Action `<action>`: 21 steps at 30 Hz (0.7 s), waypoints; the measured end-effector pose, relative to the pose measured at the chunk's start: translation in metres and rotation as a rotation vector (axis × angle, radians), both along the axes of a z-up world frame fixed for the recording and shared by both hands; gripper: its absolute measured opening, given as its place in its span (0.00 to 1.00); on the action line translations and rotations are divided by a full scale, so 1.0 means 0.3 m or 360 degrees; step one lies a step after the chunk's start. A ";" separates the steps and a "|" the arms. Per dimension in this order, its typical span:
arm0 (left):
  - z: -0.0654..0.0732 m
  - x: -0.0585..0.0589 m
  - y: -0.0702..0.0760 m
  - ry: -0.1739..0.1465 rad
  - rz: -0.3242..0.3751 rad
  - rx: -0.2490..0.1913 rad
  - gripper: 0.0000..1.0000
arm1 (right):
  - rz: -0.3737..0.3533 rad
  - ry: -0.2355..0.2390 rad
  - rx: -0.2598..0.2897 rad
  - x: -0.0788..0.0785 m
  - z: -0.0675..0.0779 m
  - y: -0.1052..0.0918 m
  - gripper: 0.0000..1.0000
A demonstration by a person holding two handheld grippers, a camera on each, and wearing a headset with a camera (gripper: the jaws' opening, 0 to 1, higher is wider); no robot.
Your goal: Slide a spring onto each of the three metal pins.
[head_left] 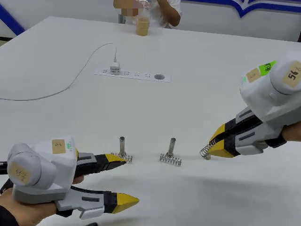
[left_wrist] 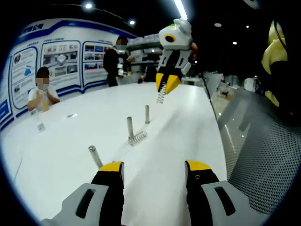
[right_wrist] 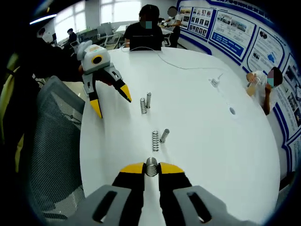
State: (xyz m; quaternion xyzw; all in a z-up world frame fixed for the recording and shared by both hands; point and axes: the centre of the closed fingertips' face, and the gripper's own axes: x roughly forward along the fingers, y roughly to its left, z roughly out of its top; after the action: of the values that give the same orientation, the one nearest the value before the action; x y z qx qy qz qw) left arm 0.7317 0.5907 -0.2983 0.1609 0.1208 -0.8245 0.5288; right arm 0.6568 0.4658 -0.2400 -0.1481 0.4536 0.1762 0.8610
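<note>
The right tongs are closed narrow on a spring, pinched near one end so that the rest hangs free towards the bench. The left tongs stand wide with nothing in them, near the left pin.

The step in hand looks like threading this held spring onto the right-hand pin. To do it well, turn the spring until it stands in line with the pin, bring its open lower end squarely over the pin top, then lower it straight. Keep the pinch light so that the coils are not crushed, and let go once several coils are over the pin.

The left gripper view gives the side-on picture: the right-hand pin stands bare, with the held spring hanging above it and a little to one side. The head view has that pin mostly hidden behind the tongs' tip. It does show that the other two springs, one at the left pin and one at the middle pin, lie at the pins' feet, not threaded. The right gripper view shows the held coil end-on between the pads.
</note>
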 end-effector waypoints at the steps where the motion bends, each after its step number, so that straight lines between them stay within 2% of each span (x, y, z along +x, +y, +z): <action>1: 0.001 0.010 0.004 0.0001 0.0017 -0.0003 0.53 | -0.0010 0.0001 -0.0008 -0.002 0.005 -0.013 0.12; 8: 0.006 0.042 0.017 0.0018 0.0097 -0.0012 0.55 | -0.0057 0.0026 -0.0029 -0.015 0.013 -0.065 0.12; 12: 0.007 0.056 0.022 0.0025 0.0129 -0.0012 0.57 | -0.0071 0.0067 -0.0080 -0.017 0.006 -0.103 0.12; 15: 0.009 0.061 0.024 0.0029 0.0147 -0.0014 0.58 | -0.0086 0.0086 -0.0082 -0.009 0.004 -0.126 0.12; 21: 0.009 0.076 0.029 0.0034 0.0175 -0.0018 0.59 | -0.0074 0.0165 -0.0158 0.003 -0.021 -0.165 0.12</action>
State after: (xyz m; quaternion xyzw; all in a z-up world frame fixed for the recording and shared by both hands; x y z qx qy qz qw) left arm 0.7544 0.5996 -0.2955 0.1424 0.1305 -0.7965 0.5729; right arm 0.6577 0.4162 -0.2463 -0.1707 0.5092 0.1409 0.8317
